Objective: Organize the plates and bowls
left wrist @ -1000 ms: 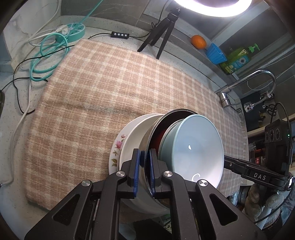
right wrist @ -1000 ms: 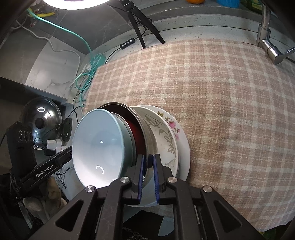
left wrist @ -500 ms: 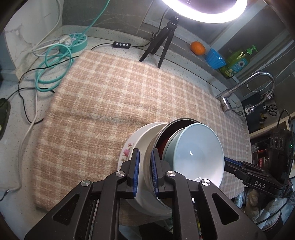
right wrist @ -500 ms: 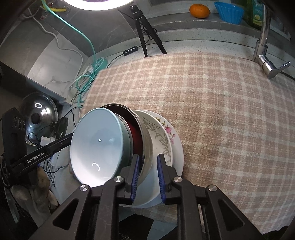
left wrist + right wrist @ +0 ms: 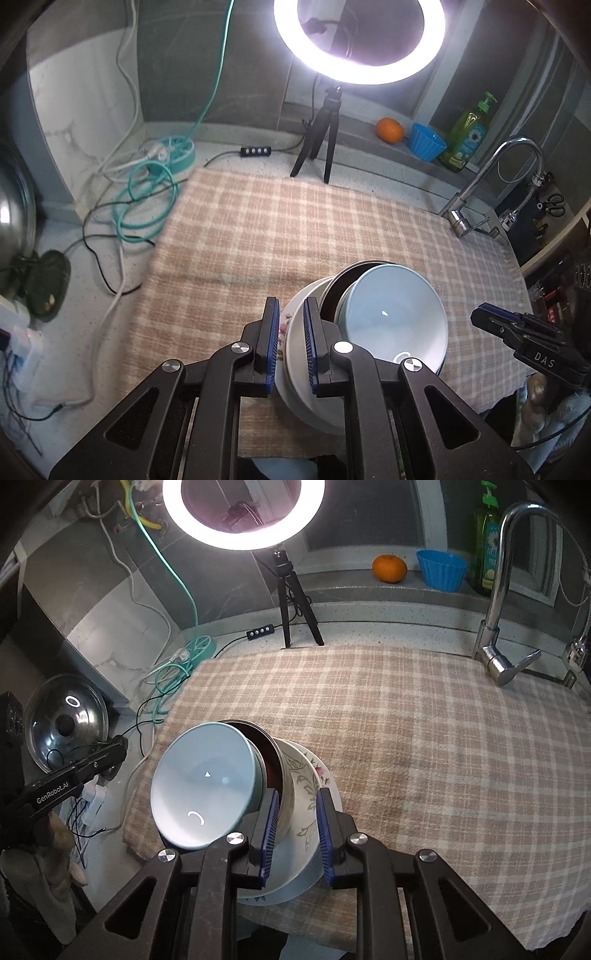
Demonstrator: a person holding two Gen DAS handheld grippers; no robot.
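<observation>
Opposite close wrist views, shared dish stack (image 5: 365,332).

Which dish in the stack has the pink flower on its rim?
The floral plate, second from the bottom: it lies on the plain white plate and under the metal bowl holding the light blue bowl.

Bowls (image 5: 201,794) nested on plates (image 5: 308,794), on cloth (image 5: 424,738) near edge.
</observation>
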